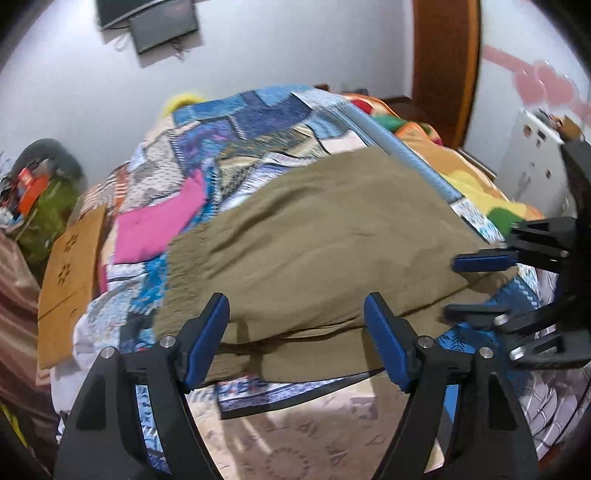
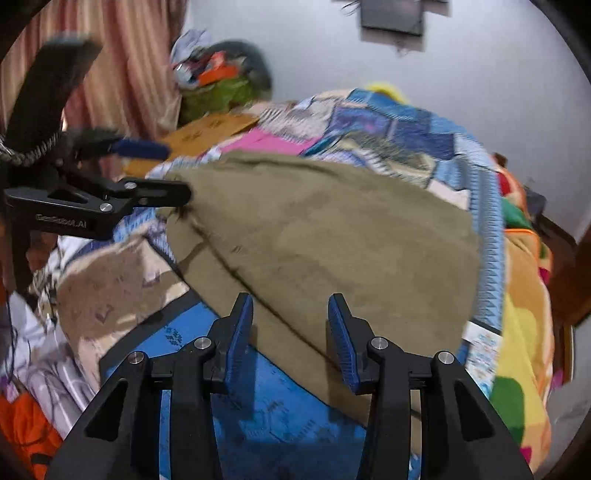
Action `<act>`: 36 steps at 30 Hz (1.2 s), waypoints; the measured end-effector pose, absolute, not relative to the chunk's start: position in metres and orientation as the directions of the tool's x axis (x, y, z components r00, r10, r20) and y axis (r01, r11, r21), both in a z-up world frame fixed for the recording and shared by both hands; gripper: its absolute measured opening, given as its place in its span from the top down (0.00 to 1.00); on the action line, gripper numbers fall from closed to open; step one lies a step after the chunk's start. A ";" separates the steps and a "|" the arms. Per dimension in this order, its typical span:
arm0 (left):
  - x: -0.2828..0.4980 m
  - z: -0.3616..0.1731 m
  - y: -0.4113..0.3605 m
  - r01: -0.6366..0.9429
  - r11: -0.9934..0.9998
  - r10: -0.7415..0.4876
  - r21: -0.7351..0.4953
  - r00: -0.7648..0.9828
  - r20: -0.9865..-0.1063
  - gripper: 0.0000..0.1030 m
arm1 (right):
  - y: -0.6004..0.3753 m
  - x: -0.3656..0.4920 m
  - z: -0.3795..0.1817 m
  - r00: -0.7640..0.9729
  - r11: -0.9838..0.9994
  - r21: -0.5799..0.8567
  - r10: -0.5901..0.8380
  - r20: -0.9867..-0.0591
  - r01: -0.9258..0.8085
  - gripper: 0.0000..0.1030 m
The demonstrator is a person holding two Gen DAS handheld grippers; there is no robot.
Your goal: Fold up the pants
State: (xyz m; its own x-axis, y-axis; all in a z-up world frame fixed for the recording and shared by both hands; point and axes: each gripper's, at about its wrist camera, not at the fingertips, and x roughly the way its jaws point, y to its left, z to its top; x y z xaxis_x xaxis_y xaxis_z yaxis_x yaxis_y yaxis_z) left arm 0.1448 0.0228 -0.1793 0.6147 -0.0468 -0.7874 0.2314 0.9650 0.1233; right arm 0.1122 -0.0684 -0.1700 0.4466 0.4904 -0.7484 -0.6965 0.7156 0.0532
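While spread across the bed's patchwork quilt (image 1: pixel 236 122), with blue, pink and cream patches reaching the far white wall (image 1: pixel 258 44). On that quilt, olive-brown pants (image 1: pixel 325 229), folded into one broad slab, waistband end at the left in the left wrist view, a seam line running along the near side in the right wrist view (image 2: pixel 332 236). Beside the quilt at the right, an orange, yellow and green blanket (image 2: pixel 524 302). At the bed's left edge, a brown cardboard sheet (image 1: pixel 70 266) with flower-shaped cutouts. Farther left, a striped curtain (image 2: pixel 125 66) and a heap of clutter on something green (image 2: pixel 218 88). High on the wall, a dark screen (image 1: pixel 162 29).

Left claw (image 1: pixel 295 321) apart, blue pads wide, hovering just above the near edge of the pants and clamped on nothing; seen from the right wrist view at the left (image 2: pixel 166 170), upper finger blurred, lower finger tip at the pants' corner, contact unclear. Right claw (image 2: pixel 290 325) likewise apart, empty, over the near seam of the pants; in the left wrist view at the right edge (image 1: pixel 461 284), fingers parted beside the cloth.
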 end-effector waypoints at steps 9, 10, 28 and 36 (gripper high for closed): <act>0.159 -0.216 0.007 0.329 0.941 -0.114 0.076 0.521 -0.846 0.26 | -0.056 0.121 -0.188 0.447 0.697 0.032 0.493 -0.746 -0.716 0.72; 0.161 -0.219 0.005 0.333 0.939 -0.108 0.084 0.517 -0.849 0.26 | -0.056 0.123 -0.188 0.441 0.694 0.041 0.500 -0.746 -0.719 0.81; 0.139 -0.190 -0.004 0.353 0.932 -0.145 0.082 0.570 -0.809 0.79 | -0.073 0.112 -0.149 0.428 0.696 0.160 0.589 -0.685 -0.700 0.96; 0.120 -0.206 0.001 0.333 0.943 -0.163 0.023 0.518 -0.840 0.79 | -0.072 0.100 -0.170 0.381 0.710 0.210 0.575 -0.724 -0.672 0.91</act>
